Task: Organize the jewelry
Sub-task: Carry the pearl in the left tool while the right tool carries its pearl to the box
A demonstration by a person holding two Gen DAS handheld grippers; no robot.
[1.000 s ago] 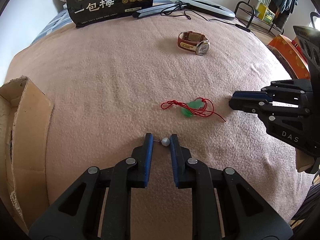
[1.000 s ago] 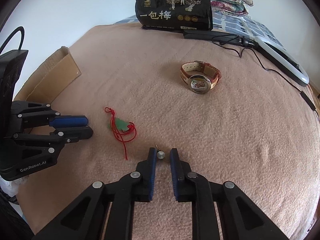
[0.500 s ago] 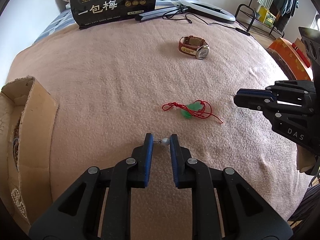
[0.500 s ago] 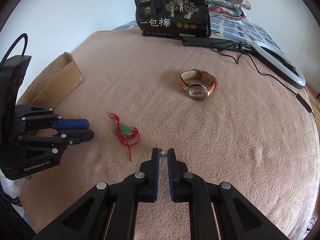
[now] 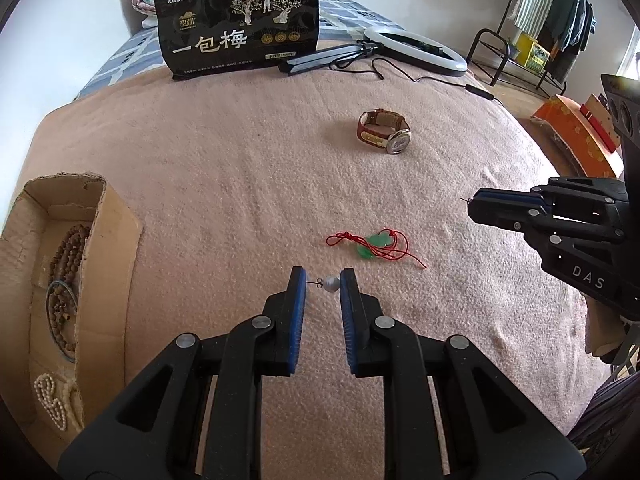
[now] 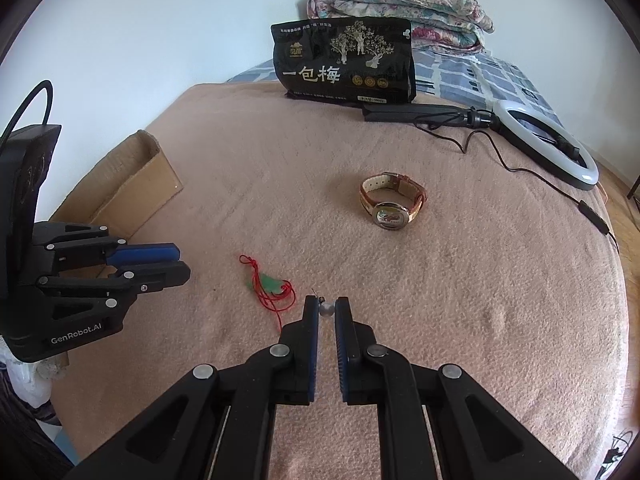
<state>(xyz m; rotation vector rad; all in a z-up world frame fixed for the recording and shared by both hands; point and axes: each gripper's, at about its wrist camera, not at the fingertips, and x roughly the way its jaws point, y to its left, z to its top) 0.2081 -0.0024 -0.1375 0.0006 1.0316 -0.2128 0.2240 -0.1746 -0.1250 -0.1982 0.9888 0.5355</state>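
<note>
Left tongs (image 5: 323, 280): hold a small grey pearl stud earring (image 5: 330, 283) by its ends, post toward the left finger, pearl against the right finger, above the pink fleece blanket (image 5: 240, 184) on the bed.
Right tongs (image 6: 327, 307): nearly pressed together, pinching a second small grey pearl stud earring (image 6: 326, 309) between the blue pads.
Green jade pendant on red cord (image 5: 374, 243): lies loose on the blanket, between the two tongs, touching neither.
Brown leather wristwatch with round metal face (image 6: 391, 202): rests on the blanket farther back, well apart from the pendant.
Open cardboard box (image 5: 116, 240): at the left edge of the bed; holds a brown wooden bead strand (image 5: 64, 276) and a white pearl strand (image 5: 50, 396).
Background: black snack bag with white characters (image 6: 344, 66), white ring light (image 6: 548, 140) with cable.
</note>
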